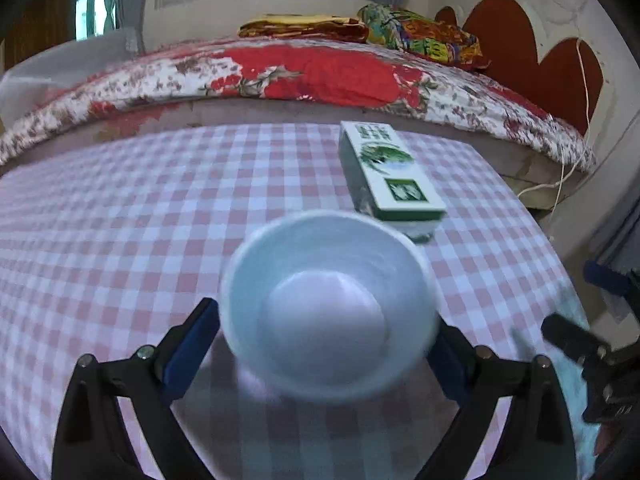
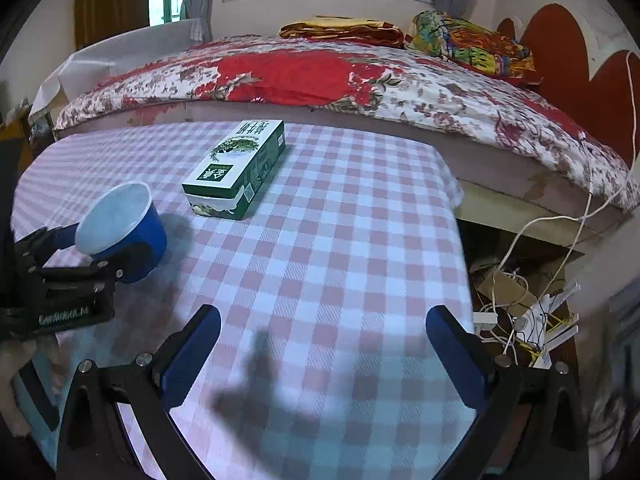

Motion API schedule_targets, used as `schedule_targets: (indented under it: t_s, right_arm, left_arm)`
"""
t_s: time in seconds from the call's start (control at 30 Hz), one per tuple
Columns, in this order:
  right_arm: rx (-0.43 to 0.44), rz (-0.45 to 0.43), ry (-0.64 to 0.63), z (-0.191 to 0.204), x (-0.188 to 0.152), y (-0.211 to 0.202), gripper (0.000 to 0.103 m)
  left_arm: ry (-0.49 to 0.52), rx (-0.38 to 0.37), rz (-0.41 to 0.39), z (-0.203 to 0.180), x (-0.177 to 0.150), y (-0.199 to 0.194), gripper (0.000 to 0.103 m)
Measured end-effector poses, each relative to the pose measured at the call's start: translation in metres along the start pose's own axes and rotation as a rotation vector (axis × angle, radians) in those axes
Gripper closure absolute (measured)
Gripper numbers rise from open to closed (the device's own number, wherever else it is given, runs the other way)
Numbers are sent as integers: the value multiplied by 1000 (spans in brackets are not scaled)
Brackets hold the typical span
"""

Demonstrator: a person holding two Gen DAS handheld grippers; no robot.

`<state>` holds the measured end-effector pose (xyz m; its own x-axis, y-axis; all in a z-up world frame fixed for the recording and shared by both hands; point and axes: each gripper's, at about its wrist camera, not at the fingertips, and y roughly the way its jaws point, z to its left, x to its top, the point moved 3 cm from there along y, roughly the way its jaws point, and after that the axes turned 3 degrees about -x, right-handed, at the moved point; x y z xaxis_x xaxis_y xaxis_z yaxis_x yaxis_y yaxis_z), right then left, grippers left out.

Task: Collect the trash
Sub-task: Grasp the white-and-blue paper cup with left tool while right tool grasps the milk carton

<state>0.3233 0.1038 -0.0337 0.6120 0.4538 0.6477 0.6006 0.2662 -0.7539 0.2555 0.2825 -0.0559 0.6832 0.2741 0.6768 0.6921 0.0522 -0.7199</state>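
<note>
A: Right wrist view: checked tablecloth (image 2: 340, 240) runs bare to its right edge; right gripper (image 2: 323, 354) gapes, empty.

B: Far left lies the glossy green carton (image 2: 236, 168); left gripper (image 2: 102, 240) clasps the round blue paper cup (image 2: 124, 228).

The left wrist camera looks steeply down along its fingers, very close over a paper cup (image 1: 328, 308) on the checkered tablecloth (image 1: 120, 220), bed (image 1: 304, 72) at twelve o'clock. The right wrist camera faces likewise from farther right; both share the green carton (image 2: 240, 168), cup (image 2: 120, 228) and bed.
</note>
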Motion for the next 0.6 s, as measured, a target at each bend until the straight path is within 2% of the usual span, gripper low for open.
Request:
schedule_targets:
  t_s: [0.03,0.1,0.17,0.27,0.43,0.6]
  right_arm:
    - [-3,-1,-5,2,2,3,0]
    - [-2,1,-14,4,6,7,0]
    - [-3,1,-26,7,9,11,0]
    - [5,-2,-37,15,18,18,0]
    - [42,-16,-35,38,44,35,0]
    - [74,-11,-33,65,74,58,0]
  left_arm:
    - [2,-5,-7,3,3,1,18]
    - [-12,-12,-8,14,7,3,24]
    - [-46,-22,-18,26,10,3,24]
    - [-71,8,-20,42,13,0,24]
    - [-45,78,-45,51,13,-12,25]
    - [-74,97,-37,67,13,-9,25]
